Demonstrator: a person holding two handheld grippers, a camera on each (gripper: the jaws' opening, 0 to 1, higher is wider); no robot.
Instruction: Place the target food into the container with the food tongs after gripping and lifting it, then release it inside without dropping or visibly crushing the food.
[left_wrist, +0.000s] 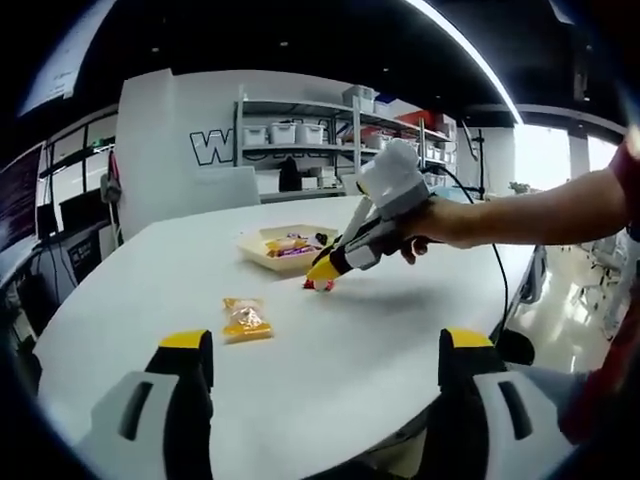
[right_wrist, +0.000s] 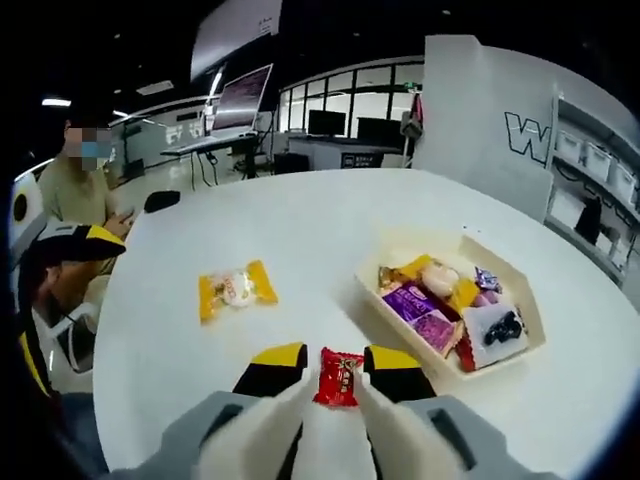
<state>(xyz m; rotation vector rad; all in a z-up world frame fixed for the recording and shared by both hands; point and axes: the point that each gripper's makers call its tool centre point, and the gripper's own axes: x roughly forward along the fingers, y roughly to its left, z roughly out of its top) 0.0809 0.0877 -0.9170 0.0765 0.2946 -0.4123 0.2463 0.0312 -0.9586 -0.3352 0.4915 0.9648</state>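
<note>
A small red snack packet (right_wrist: 339, 377) lies on the white round table (right_wrist: 300, 230), just in front of a cream tray (right_wrist: 381, 300) holding several wrapped snacks. My right gripper (right_wrist: 335, 365) has its yellow-tipped jaws closed against both sides of this packet. In the left gripper view a hand holds the right gripper (left_wrist: 322, 272) tilted down, its tip on the red packet (left_wrist: 318, 285) beside the tray (left_wrist: 255, 250). A yellow snack packet (left_wrist: 246, 320) (right_wrist: 236, 289) lies alone nearer the left gripper (left_wrist: 325, 350), which is wide open above the table's near edge and holds nothing.
A person (right_wrist: 75, 180) sits beyond the table's edge, with the left gripper (right_wrist: 75, 243) showing there. Shelves with white boxes (left_wrist: 300, 132) stand behind the table. A black cable (left_wrist: 495, 260) trails from the right gripper over the table edge.
</note>
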